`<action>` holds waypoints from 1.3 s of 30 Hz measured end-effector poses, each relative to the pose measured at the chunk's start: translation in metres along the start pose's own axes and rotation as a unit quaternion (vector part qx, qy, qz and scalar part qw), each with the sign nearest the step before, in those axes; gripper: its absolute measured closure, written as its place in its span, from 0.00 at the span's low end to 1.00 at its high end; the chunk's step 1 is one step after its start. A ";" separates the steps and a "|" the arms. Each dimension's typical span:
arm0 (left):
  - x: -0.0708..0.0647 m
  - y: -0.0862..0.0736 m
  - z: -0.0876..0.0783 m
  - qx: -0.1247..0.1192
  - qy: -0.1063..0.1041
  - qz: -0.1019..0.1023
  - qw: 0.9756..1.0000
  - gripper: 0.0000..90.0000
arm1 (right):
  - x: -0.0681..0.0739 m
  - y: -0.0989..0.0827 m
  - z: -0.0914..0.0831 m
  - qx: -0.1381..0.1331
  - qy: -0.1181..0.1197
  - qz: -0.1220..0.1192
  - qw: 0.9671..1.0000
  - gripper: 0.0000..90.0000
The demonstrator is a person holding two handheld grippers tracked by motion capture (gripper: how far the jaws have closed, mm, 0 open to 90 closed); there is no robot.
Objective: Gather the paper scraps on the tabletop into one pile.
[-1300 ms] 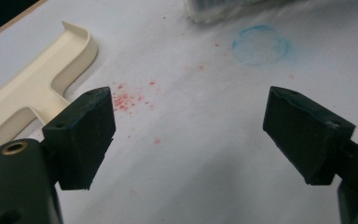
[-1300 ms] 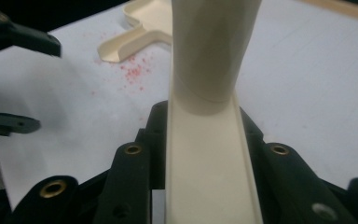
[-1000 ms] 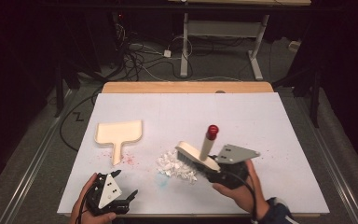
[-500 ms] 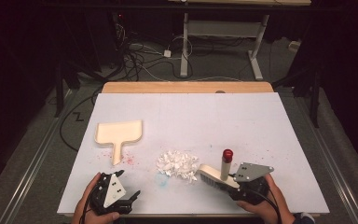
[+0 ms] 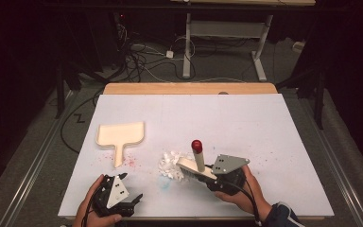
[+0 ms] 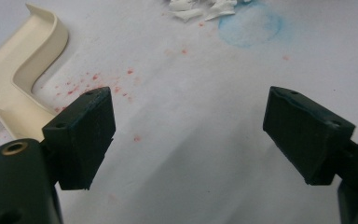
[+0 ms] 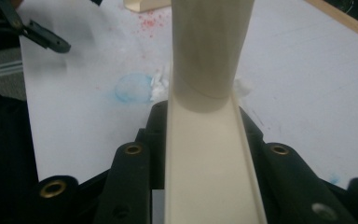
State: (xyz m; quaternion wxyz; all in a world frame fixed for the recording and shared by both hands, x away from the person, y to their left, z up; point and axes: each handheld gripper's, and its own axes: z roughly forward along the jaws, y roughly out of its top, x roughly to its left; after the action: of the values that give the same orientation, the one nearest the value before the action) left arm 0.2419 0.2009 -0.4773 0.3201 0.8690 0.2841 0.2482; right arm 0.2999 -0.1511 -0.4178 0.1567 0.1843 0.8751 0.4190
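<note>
High view, brush: your right gripper (image 5: pixel 207 174) is clamped on the cream plastic hand brush with a red-tipped upright handle (image 5: pixel 194 165), its head touching the near-right edge of the pile of white paper scraps (image 5: pixel 171 165).
High view, dustpan: the cream plastic dustpan with a short flat handle (image 5: pixel 120 135) lies beyond the pile to the left, well apart from it, handle pointing toward you.
High view, nearer hand: your left gripper (image 5: pixel 128 195) rests at the table's near edge, nearer the dustpan than the right one is.
Left gripper view, jaws: spread wide with nothing between them, over the white table sheet (image 6: pixel 205 93).
Left gripper view, bearing: the dustpan handle (image 6: pixel 9 88) lies ahead and to the left of the jaws; the scraps (image 6: pixel 200 9) lie farther ahead, next to a blue stain (image 6: pixel 249 25).
Right gripper view, grip: the jaws squeeze the brush's long back (image 7: pixel 205 163), which runs straight ahead; the scraps (image 7: pixel 161 84) peek out beside its handle.
Judgement: the sweep should run left and away, from the pile toward the dustpan.
</note>
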 end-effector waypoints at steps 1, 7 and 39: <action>0.000 0.000 0.000 -0.001 0.001 -0.001 1.000 0.17 | -0.002 0.000 -0.003 -0.003 0.001 0.001 1.000 0.76; -0.001 0.000 -0.002 0.000 0.002 0.003 1.000 0.17 | -0.010 -0.003 -0.035 -0.011 0.010 0.011 1.000 0.76; -0.003 0.001 0.001 0.005 -0.006 0.012 1.000 0.17 | 0.007 0.008 0.066 -0.046 -0.165 0.078 0.982 0.76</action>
State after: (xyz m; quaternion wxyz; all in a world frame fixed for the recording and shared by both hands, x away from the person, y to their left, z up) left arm 0.2412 0.1982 -0.4784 0.3144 0.8754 0.2732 0.2452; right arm 0.3239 -0.0988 -0.4522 0.2738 0.3114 0.8001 0.4335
